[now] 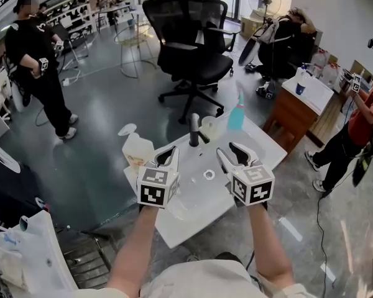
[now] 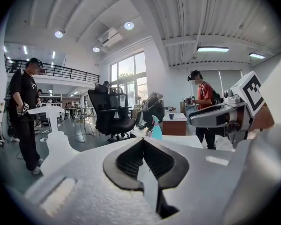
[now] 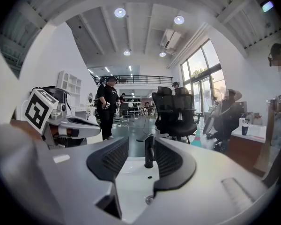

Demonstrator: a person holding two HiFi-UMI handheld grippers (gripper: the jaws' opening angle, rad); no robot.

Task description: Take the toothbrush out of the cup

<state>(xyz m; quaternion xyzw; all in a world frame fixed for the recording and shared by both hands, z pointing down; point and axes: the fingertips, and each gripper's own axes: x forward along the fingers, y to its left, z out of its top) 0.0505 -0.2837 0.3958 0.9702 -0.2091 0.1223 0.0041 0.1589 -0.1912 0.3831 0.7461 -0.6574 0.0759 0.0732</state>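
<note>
The only marks on show are the black and white squares on the cube [image 1: 157, 187] of the left tongs [image 1: 168, 156] and the cube [image 1: 253, 185] of the right tongs [image 1: 232, 153]. They are patterns, not words. A white pump bottle [image 1: 137, 149] stands at the left edge of the white tabletop [image 1: 193, 219], and its yellowish label [image 1: 133, 160] is too small to read. The see-through cup [image 1: 209, 128] stands at the back of the tabletop, just beside the black tap [image 1: 194, 130]. It is small and pale, so I cannot tell what is in it, and I cannot pick out the toothbrush. A blue-green spray bottle [image 1: 236, 113] stands near the cup at the far corner. A small round drain hole [image 1: 209, 174] sits in the tabletop between the two tongs. In the left gripper view the left tongs [image 2: 143, 142] have their tips together, with nothing in them. In the right gripper view the right tongs [image 3: 141, 142] stand wide apart and empty, and the tap [image 3: 149, 151] shows in the gap, farther off. Both tongs are well short of the cup. The near edge of the tabletop is hidden behind the person's arms.
</note>
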